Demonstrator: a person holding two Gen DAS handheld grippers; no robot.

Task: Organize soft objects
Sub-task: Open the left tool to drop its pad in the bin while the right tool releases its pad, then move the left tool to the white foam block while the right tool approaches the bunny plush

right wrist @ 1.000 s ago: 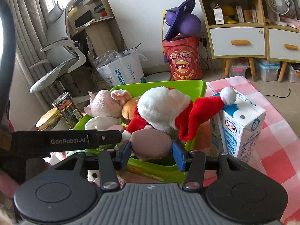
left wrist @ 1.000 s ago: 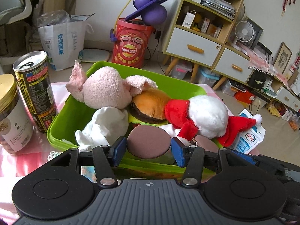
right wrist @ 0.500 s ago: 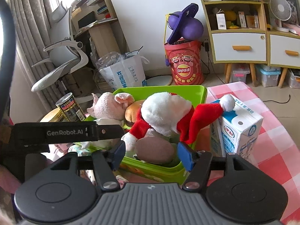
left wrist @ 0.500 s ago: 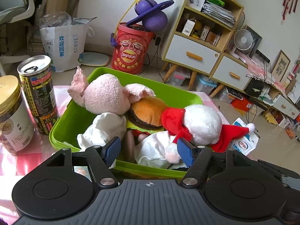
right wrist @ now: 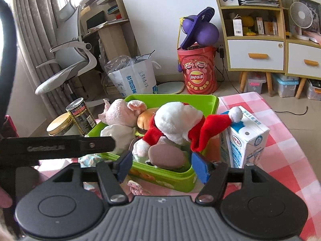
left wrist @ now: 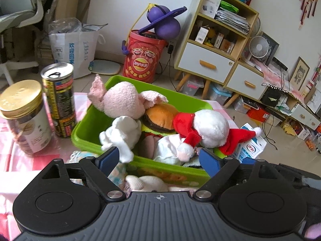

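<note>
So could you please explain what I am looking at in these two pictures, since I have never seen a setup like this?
These are two handheld grippers, one in each of a person's hands, each with a camera looking along its blue fingers. One picture is from the left gripper, the other from the right gripper. Both are open and hold nothing. On the pink checked tablecloth stands a green bin with a pink plush, a burger plush and a Santa-hatted white plush. Beside it are a can, a jar and a milk carton.

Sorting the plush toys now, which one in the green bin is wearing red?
The white plush with the red scarf and hat, at the bin's right end; the pink plush wears none.
</note>
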